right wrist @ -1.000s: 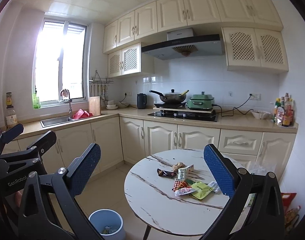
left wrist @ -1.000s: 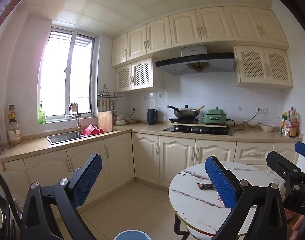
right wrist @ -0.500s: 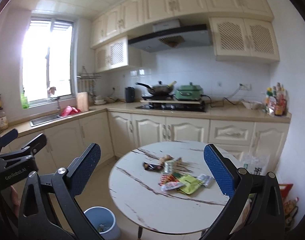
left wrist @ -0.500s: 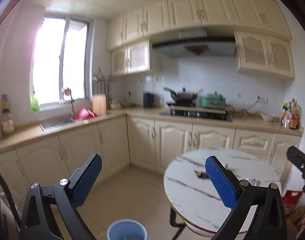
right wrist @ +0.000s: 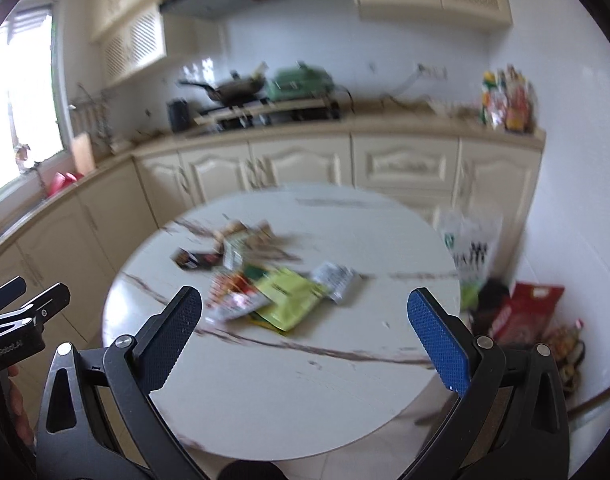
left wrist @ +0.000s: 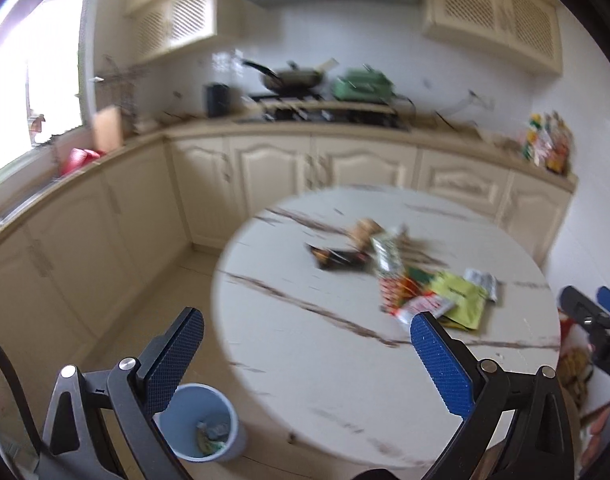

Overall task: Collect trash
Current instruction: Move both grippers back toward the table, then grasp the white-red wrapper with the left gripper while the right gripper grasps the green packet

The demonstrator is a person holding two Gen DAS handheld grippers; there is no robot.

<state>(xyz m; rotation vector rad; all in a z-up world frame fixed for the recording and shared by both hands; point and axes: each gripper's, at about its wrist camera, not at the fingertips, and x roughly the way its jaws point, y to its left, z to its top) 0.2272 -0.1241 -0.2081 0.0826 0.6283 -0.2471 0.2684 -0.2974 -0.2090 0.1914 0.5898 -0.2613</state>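
Several snack wrappers (left wrist: 421, 280) (right wrist: 273, 284) lie in a loose pile on a round white marble-look table (left wrist: 305, 360) (right wrist: 305, 380); a yellow-green packet (right wrist: 289, 292) is the largest. A light blue bin (left wrist: 201, 424) with some litter inside stands on the floor at the table's left edge. My left gripper (left wrist: 305, 364) is open above the table's near-left part, with nothing between its fingers. My right gripper (right wrist: 305, 340) is open above the table, just short of the pile, holding nothing. Both views are blurred by motion.
Cream kitchen cabinets (left wrist: 273, 184) and a counter with a stove, wok and green pot (left wrist: 361, 84) run behind the table. Bags and packets (right wrist: 525, 320) sit on the floor by the right wall. A sink (left wrist: 21, 204) lies under the window at left.
Both grippers have tilted down and moved toward the table, so the wrappers and the bin now show closer and larger. Both stay open.
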